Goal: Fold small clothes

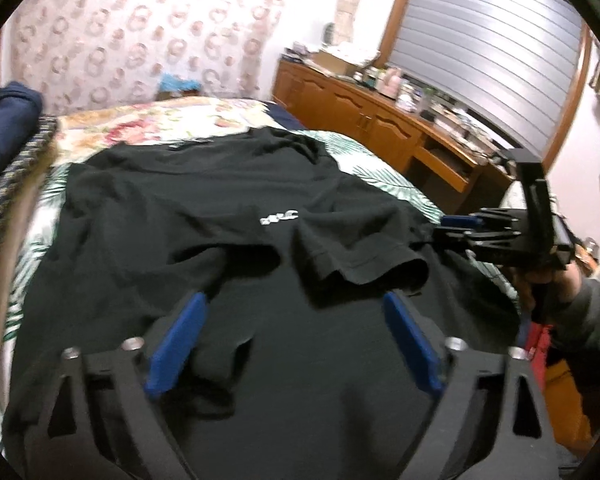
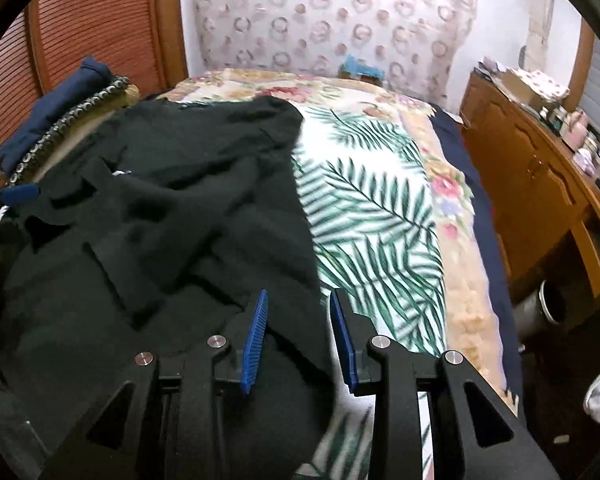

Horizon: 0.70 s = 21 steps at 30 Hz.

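Bedroom walls in ringed wallpaper back a bed (image 2: 384, 216) covered with a palm-leaf sheet. Spread across it lies a black T-shirt (image 1: 188, 208), both sleeves folded inward. Over its near hem the left gripper (image 1: 294, 304) stands wide, gripping nothing. At the shirt's edge the right gripper (image 2: 298, 300) is partly open, seemingly empty through the blur.

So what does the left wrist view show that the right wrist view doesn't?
Only the left wrist view: the shirt's white logo, the folded-in sleeve, and the whole right gripper at the shirt's edge.
Only the right wrist view: the louvred wooden door and the metal bin on the floor.
Both: the black shirt on the palm-leaf sheet, and the wooden cabinet.
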Available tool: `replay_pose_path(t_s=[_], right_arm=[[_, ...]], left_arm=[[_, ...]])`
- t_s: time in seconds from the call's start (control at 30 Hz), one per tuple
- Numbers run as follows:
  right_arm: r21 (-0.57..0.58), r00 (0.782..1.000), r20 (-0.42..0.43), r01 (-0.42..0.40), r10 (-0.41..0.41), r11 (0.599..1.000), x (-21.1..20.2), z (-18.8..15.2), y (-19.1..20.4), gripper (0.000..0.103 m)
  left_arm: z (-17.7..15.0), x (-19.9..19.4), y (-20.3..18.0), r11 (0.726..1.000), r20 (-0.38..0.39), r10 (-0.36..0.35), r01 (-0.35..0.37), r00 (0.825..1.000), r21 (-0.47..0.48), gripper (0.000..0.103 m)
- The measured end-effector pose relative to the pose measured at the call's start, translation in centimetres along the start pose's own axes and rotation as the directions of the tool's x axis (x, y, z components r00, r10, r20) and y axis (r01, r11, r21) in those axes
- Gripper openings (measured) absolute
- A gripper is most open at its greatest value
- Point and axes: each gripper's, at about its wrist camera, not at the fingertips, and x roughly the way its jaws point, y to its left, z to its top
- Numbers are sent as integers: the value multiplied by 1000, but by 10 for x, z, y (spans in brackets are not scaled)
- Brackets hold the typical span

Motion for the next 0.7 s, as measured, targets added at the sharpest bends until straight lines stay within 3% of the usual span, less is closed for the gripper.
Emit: replay_pose_path(t_s=[0.07, 0.13, 0.33, 0.4, 0.47, 0.53, 0.7], right_arm=[[20, 1000, -9, -7, 7, 1000, 7, 1, -5, 33], [28, 1000, -1, -25, 25, 999, 9, 0, -10, 33], [56, 998, 24, -60, 59, 997, 12, -1, -13, 33], [76, 995, 46, -88, 85, 993, 14, -7, -21, 34], [86, 994, 50, -100, 96, 991, 14, -10, -23, 34], [77, 995, 50, -88, 85, 993, 13, -12, -21, 34], [75, 995, 51, -86, 82, 993, 15, -13, -20, 34]], left_arm=[[6, 9, -4, 1000, -34, -25, 25, 999, 16, 61], [11, 15, -10, 998, -55, -41, 43, 998, 35, 54], [22, 53, -18, 996, -161, -62, 71, 985, 49, 54], [23, 61, -17, 996, -179, -68, 78, 981, 51, 42], [22, 66, -16, 995, -195, -59, 72, 979, 62, 19], [22, 63, -16, 995, -191, -57, 73, 980, 75, 5], [36, 27, 4, 998, -93, -19, 25, 996, 62, 4]])
